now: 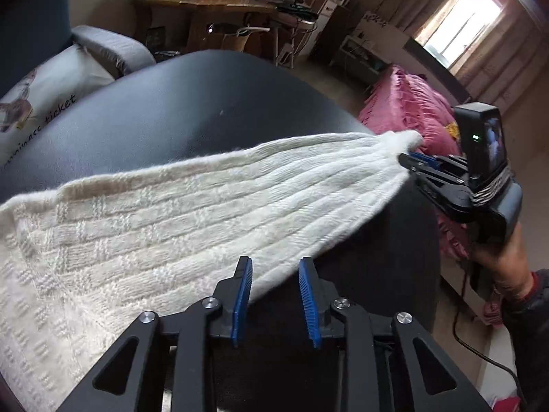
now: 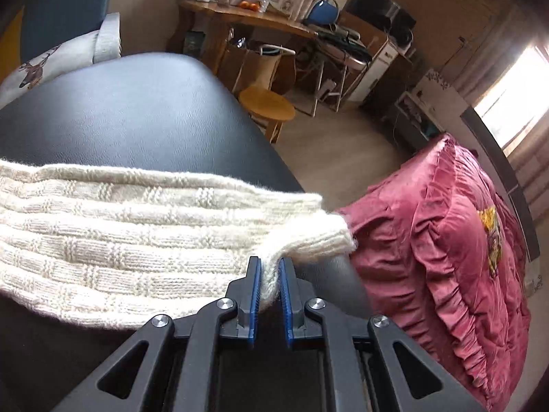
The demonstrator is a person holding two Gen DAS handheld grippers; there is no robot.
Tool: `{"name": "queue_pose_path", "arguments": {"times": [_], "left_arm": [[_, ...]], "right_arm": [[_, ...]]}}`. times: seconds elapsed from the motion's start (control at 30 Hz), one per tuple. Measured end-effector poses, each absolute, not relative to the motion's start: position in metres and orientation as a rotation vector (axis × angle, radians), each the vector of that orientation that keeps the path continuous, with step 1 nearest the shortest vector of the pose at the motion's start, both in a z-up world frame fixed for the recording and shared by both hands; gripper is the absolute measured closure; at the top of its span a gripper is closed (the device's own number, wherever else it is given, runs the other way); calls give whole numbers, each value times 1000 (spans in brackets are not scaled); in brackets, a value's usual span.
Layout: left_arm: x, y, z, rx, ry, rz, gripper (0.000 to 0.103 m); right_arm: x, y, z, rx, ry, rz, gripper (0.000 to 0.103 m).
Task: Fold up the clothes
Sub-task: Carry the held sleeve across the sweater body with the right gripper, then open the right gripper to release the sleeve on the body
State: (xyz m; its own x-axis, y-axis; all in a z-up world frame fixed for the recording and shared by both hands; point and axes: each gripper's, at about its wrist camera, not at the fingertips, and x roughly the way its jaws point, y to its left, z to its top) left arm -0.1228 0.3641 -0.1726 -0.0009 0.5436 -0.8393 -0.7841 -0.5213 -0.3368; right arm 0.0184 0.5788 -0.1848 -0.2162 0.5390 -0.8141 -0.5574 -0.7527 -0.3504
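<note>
Cream wool, ribbed and patterned with small raised blocks, makes up the knitted garment [image 1: 178, 213] that lies across a dark leather-like tabletop [image 1: 192, 103]. Its long axis runs left to right across the near part of the table, the ribs following that line, and the piece narrows toward the right, where its end reaches past the table's right edge. There the right gripper [image 2: 271, 279] pinches a bunched fold of the knit between its blue pads, the jaws pressed close on the wool; in the left wrist view the same gripper sits at the garment's tip, held by a hand [image 1: 504, 261]. The left gripper [image 1: 276, 271] hovers at the near edge of the knit with its jaws spread apart; nothing is clamped between them, though its left pad lies just at the cloth's hem. A pink quilt [image 2: 446, 240] lies beyond the table on the right, and a wooden stool [image 2: 267, 104] stands on the far floor.
</note>
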Motion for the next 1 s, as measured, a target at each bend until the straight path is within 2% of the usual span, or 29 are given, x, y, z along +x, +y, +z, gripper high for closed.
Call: {"name": "queue_pose_path", "arguments": {"times": [0.13,0.2,0.3,0.33,0.43,0.5,0.6,0.8,0.93,1.0], "left_arm": [[-139,336,-179,-1343,140,1728,75],[-149,317,-172,-1343,72,1764,75],[-176,288,-158,-1334,-43,1872,74],[-183,276,-157,-1335,-53,1937,74],[-193,234,-154,-1330,-44,2064,74],[-185,217,-162,-1324,-36,2068,74],[-164,195,-167,-1287,30,2036,74],[-119,191,-170,-1227,119,1978,74],[-119,183,-186,-1273,138,2024,74],[-126,178,-195,-1301,110,2019,75]], "right_arm": [[25,574,-189,-1319,-5,2031,93],[28,581,-185,-1314,83,2065,92],[49,593,-163,-1236,323,2150,87],[57,593,-152,-1186,372,2171,87],[68,569,-121,-1070,363,2294,77],[64,548,-106,-1041,388,2406,77],[33,497,-108,-1141,504,2646,77],[-15,404,-165,-1603,1182,2801,77],[-7,359,-196,-1936,878,2713,77],[-1,351,-204,-1985,838,2706,75]]}}
